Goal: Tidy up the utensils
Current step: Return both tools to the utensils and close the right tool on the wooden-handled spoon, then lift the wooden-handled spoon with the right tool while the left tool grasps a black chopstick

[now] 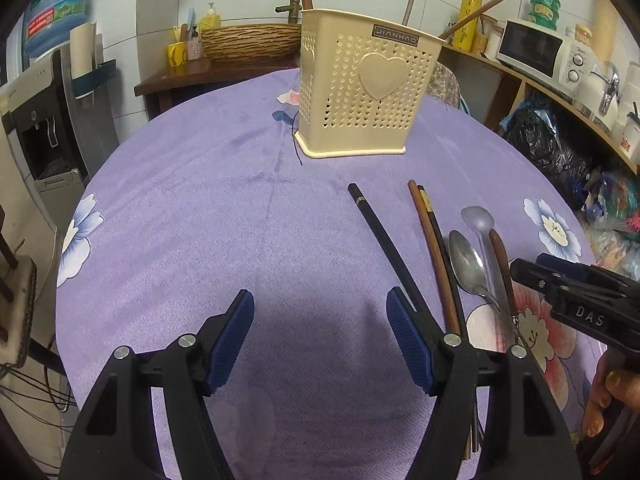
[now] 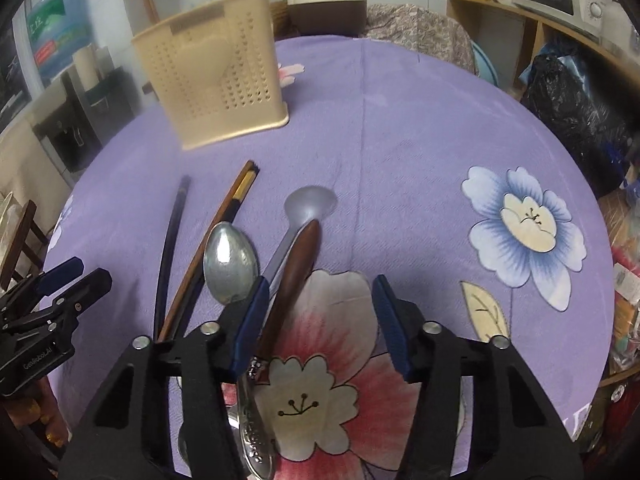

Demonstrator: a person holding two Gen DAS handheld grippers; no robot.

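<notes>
Sorting partly done, most utensils left on the cloth

The right gripper (image 2: 318, 318) stands spread around the brown wooden handle (image 2: 296, 276) without pinching it; the left gripper (image 1: 320, 344) gapes over bare purple cloth (image 1: 224, 216); a few sticks stand in the cream perforated plastic holder (image 1: 360, 100), while steel spoons (image 1: 468, 268) and dark chopsticks (image 1: 384, 236) lie loose

- Holder (image 1: 360, 92): matt cream perforated plastic.
- Spoon (image 2: 230, 264) left of the right claw (image 2: 316, 320): glossy metal.
- Handle (image 2: 298, 272) between its pads: polished wood.
- Bench cloth (image 1: 200, 208): soft matt fabric.
</notes>
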